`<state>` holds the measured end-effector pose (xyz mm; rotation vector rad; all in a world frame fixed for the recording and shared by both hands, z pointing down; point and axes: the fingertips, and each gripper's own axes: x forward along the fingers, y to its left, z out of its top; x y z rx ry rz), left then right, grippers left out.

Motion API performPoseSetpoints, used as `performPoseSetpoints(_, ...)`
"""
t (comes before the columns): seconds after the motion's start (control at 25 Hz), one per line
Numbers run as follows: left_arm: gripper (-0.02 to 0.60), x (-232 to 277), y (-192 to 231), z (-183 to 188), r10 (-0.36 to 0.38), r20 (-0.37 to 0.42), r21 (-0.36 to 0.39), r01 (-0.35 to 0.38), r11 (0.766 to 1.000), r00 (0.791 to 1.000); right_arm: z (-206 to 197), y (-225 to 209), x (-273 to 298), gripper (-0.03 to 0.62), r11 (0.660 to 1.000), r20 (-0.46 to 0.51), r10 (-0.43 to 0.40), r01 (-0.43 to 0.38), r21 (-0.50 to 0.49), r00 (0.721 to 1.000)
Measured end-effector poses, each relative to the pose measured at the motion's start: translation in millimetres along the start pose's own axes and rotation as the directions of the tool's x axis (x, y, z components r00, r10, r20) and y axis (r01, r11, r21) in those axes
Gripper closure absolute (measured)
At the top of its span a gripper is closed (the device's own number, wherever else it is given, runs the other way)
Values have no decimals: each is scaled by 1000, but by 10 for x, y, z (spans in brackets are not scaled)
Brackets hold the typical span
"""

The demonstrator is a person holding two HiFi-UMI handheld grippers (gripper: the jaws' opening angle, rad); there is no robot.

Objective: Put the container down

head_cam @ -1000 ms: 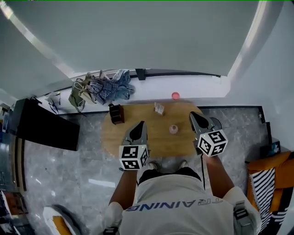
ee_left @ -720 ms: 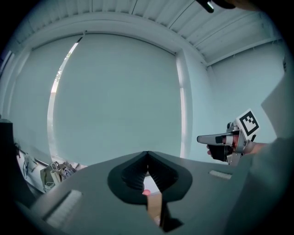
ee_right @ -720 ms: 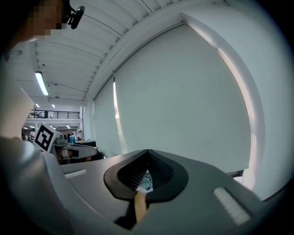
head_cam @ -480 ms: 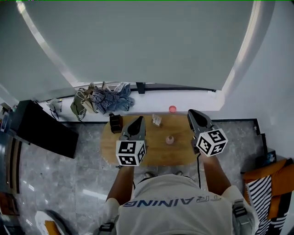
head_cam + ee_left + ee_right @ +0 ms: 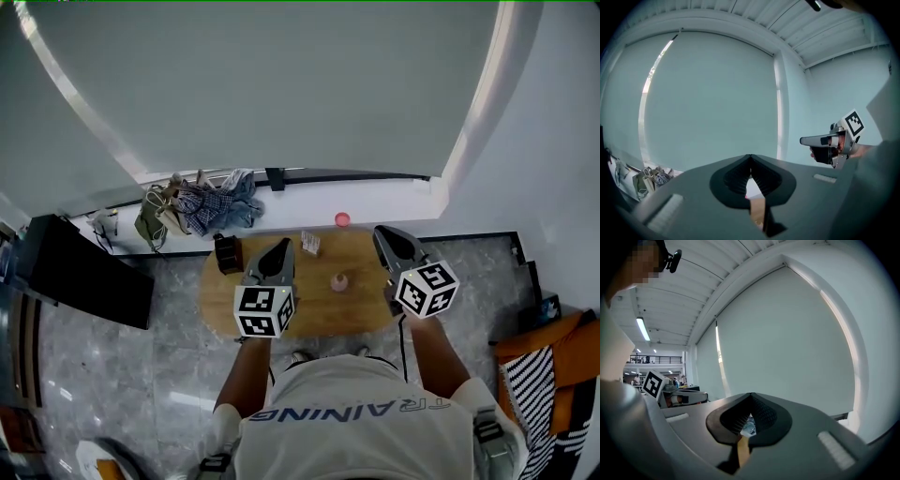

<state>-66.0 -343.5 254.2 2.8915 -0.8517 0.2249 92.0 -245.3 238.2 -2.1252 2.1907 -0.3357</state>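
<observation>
Container: the small pink container stands upright on the wooden table, roughly mid-table. It sits between the two grippers as the head view shows them, and neither touches it.
Left gripper: the left gripper has its jaws pressed together with nothing between them. It is held above the near left part of the table and points nearly level, towards the far wall.
Right gripper: the right gripper likewise has its jaws meeting at the tips and is empty. It is held over the right end of the table.
Just changed: over the last second both grippers have come up and away from the tabletop, and the table now looks smaller and further off in the head view. The container has kept its place on the wood throughout.
Other things on the table: a dark box sits near the far left edge and a small pale item near the far middle. What the pale item is cannot be told.
Beyond the table: a heap of clothes and bags lies by the wall.
Meaning for the task: the container looks already set down and released. By my reading the job is finished, with only the withdrawal left.
</observation>
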Motion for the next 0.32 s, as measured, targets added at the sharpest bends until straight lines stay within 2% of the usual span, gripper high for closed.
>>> performPoseSetpoints(0.32,578,36,-64,-10,-7,-4,20,7,1000,1000,-28,-47,-35,580,1000,-4,-7,7,9,1000)
